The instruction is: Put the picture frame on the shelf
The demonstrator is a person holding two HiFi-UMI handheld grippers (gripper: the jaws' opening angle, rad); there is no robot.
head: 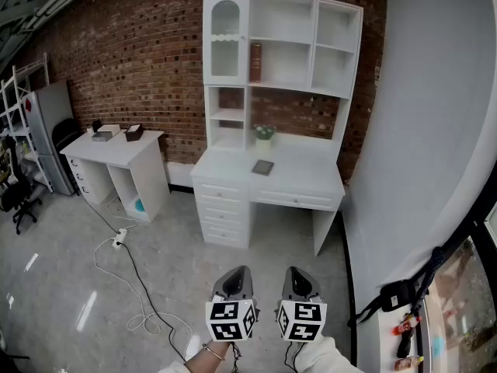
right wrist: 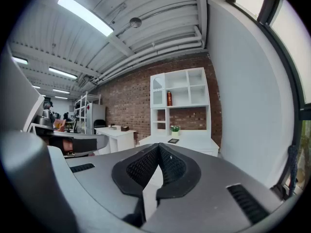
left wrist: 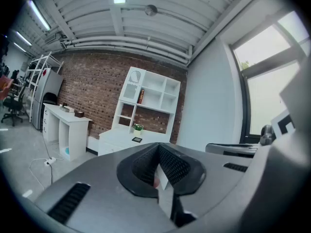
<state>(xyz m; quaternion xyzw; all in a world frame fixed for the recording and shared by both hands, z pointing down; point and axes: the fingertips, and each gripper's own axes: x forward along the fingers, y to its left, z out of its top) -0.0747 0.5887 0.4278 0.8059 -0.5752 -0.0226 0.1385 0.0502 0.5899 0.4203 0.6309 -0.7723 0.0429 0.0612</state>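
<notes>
Approach. My left gripper (head: 239, 272) and right gripper (head: 294, 273), both clenched empty, face the picture frame (head: 262, 167) well ahead; close in first, then open one.

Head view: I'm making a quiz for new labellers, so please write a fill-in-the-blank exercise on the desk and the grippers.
1. The picture frame lies flat on the white ____.
2. The small pot behind it holds a green ____.
3. The left gripper and the right gripper both have jaws that are ____, holding nothing.
Missing words: desk; plant; shut.
</notes>
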